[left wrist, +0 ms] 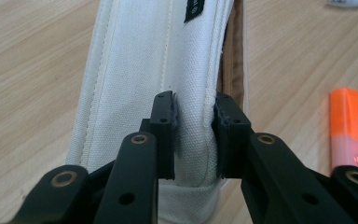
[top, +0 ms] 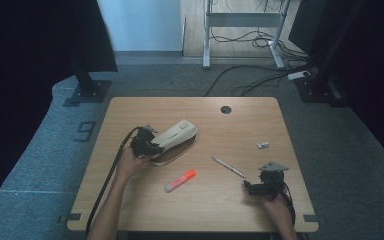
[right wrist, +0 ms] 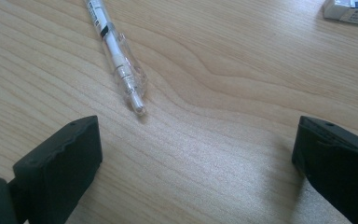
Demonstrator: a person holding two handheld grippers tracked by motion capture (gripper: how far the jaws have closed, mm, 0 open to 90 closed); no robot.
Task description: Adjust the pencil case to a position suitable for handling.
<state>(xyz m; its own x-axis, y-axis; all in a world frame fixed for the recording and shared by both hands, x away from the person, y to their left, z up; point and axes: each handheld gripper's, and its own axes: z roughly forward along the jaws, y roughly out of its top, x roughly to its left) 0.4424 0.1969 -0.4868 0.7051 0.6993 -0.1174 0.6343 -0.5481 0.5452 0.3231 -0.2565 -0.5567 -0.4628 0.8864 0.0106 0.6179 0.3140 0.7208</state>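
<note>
1. Canvas, cream-white with a brown inside, makes up the pencil pouch [top: 174, 140] lying on the left half of the wooden table [top: 240, 125], its mouth open toward the table's middle.
2. One hand holds the left gripper [top: 149, 145] at the pouch's near-left end. In the left gripper view its two black jaws pinch a fold of the white fabric [left wrist: 193, 135] tightly between the pads, so this gripper has a firm hold of the pouch.
3. Judged from that grip, the step of seizing and steadying the pouch looks done.
4. An orange highlighter [top: 180, 180] lies loose on the table just in front of the pouch, toward the near edge.
5. A clear pen [top: 228, 167] lies loose near the table's middle, slanted toward the right side.
6. A small white eraser [top: 263, 145] lies farther toward the right edge, well apart from the pouch.
7. The right gripper [top: 252, 187] rests near the front right corner. In the right gripper view its jaws stand wide apart and empty, with the pen's tip [right wrist: 139, 106] just beyond them.
8. Nothing loose is in the pouch as far as can be seen; if the work is packing it, picking up the pen, highlighter and eraser appears to be left.
</note>
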